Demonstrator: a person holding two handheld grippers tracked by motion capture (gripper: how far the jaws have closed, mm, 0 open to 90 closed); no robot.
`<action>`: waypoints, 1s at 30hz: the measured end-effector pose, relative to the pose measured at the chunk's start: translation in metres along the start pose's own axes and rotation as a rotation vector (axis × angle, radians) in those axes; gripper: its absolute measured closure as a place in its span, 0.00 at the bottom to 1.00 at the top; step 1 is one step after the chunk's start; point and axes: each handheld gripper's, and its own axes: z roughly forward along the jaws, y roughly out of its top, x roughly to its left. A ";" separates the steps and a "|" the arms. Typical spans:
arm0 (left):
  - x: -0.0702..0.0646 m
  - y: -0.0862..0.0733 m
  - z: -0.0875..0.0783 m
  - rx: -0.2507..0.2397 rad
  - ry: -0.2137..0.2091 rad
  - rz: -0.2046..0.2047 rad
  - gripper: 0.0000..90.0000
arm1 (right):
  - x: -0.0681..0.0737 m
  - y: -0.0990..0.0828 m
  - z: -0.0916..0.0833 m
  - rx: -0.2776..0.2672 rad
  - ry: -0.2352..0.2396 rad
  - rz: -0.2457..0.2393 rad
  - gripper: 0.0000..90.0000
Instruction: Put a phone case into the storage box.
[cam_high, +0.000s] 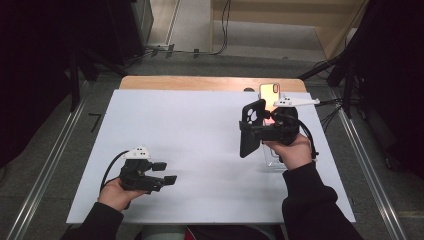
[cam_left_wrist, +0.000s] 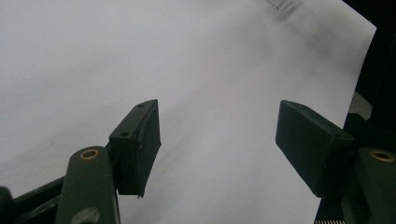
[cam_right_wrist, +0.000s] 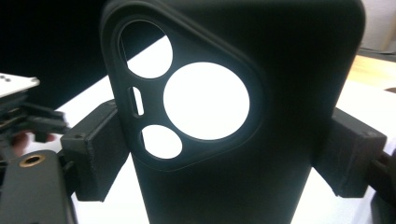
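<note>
A black phone case (cam_high: 249, 131) with round camera cutouts stands upright above the right half of the table. My right gripper (cam_high: 253, 131) is shut on it, and the pads (cam_right_wrist: 95, 151) press on both of its long edges (cam_right_wrist: 289, 116). A hand holds that gripper from below. At the near left, my left gripper (cam_high: 165, 173) hovers low over the white sheet (cam_high: 200, 145), pointing right. Its jaws stand apart with nothing between them (cam_left_wrist: 217, 149).
A phone (cam_high: 269, 94) with a lit orange screen stands upright at the back right, behind the right gripper. A clear plastic stand (cam_high: 272, 161) lies on the sheet under the right hand. The wooden table edge (cam_high: 200, 82) shows beyond the sheet.
</note>
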 end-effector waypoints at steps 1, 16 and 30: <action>0.000 -0.001 -0.001 0.000 0.000 -0.003 0.35 | -0.002 0.001 -0.001 -0.006 -0.009 0.004 0.14; -0.001 -0.004 -0.005 -0.011 0.006 -0.015 0.35 | -0.032 0.011 -0.030 -0.082 -0.137 0.072 0.14; -0.001 -0.004 -0.003 -0.008 0.005 -0.009 0.35 | -0.057 0.010 -0.039 -0.109 -0.281 0.091 0.14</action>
